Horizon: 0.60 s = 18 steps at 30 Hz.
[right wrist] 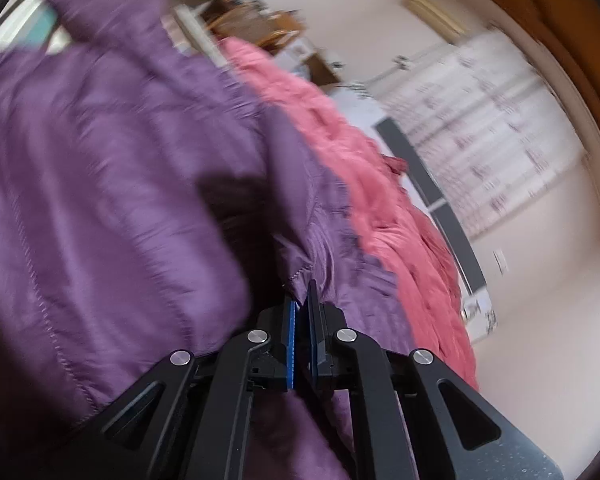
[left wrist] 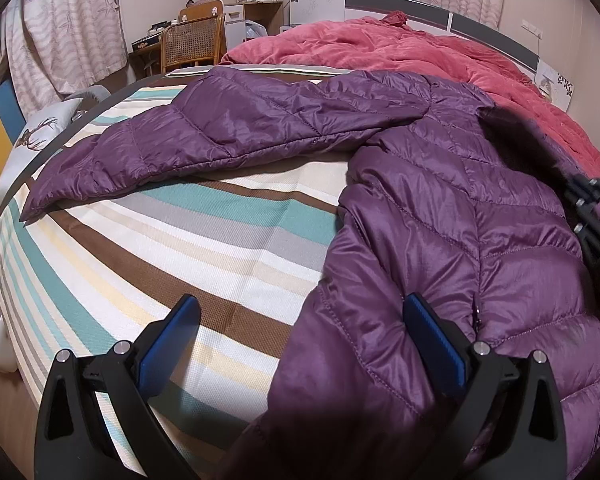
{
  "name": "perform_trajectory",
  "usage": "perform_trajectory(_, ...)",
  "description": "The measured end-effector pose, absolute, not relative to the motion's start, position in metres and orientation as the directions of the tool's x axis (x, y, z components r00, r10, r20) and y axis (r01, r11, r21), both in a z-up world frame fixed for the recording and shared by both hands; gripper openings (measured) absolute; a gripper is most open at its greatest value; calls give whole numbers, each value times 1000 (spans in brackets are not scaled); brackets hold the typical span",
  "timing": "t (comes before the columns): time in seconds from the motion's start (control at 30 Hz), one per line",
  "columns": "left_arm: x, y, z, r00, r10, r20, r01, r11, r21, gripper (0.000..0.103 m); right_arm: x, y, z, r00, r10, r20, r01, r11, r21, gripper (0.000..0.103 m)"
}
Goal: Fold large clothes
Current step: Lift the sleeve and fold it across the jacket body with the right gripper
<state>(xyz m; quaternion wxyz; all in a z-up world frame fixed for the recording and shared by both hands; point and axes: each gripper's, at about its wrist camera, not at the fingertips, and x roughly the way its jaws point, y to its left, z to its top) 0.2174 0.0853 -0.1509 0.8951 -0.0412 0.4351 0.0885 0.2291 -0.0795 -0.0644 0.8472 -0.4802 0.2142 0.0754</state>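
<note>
Right wrist | right hand-held gripper (right wrist: 302,300) pinched tight on purple jacket (right wrist: 100,152) edge

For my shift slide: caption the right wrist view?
Right gripper shut on a purple jacket edge, pink quilt beyond, frame motion-blurred.

a striped bedsheet (left wrist: 188,240) is covering the bed. a pink quilt (left wrist: 400,48) is lying bunched at its far end, and a cane-backed chair (left wrist: 192,42) is standing beyond the bed's far corner, beside patterned curtains (left wrist: 68,28).
</note>
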Motion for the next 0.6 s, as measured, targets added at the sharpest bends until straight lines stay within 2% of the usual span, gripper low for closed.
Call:
perform_trajectory(0.1, 217, 85, -151, 605, 122, -787, -194, 981, 3, 101, 227, -76, -69, 884, -78, -461, -367, 494, -788, 5)
perform_trajectory(0.17, 217, 85, -151, 605, 122, -787, -194, 981, 3, 101, 225, -81, -64, 865, -66, -497, -400, 506, -764, 9)
perform_trajectory(0.2, 217, 86, -151, 605, 121, -787, -194, 981, 1, 101, 222, -82, -59, 862, -61, -503, -406, 512, -757, 24)
perform_trajectory(0.23, 217, 86, -151, 605, 120, -787, -194, 981, 1, 101, 218, -84, -53, 866, -55, -497, -400, 521, -755, 52)
perform_trajectory(0.3, 218, 86, -151, 604, 123, -788, -195, 981, 4, 101, 197, -95, -31, 901, -16, -433, -345, 578, -740, 85)
perform_trajectory(0.37, 217, 85, -150, 603, 127, -788, -194, 981, 10, 101, 181, -110, -10, 897, 48, -439, -358, 662, -659, 85)
perform_trajectory(0.47, 217, 83, -148, 606, 143, -783, -188, 982, 33, 101, 167, -159, 15, 896, -32, -443, -231, 818, -526, 78)
perform_trajectory(0.53, 216, 83, -148, 605, 149, -782, -191, 981, 39, 101, 168, -194, 22, 878, -89, -471, -134, 898, -420, 58)
perform_trajectory(0.57, 216, 83, -148, 606, 152, -781, -193, 980, 40, 101, 168, -218, 24, 862, -121, -492, -63, 938, -341, 53)
perform_trajectory(0.6, 216, 83, -148, 607, 154, -779, -195, 980, 42, 101, 169, -252, 28, 841, -154, -519, 39, 973, -226, 45)
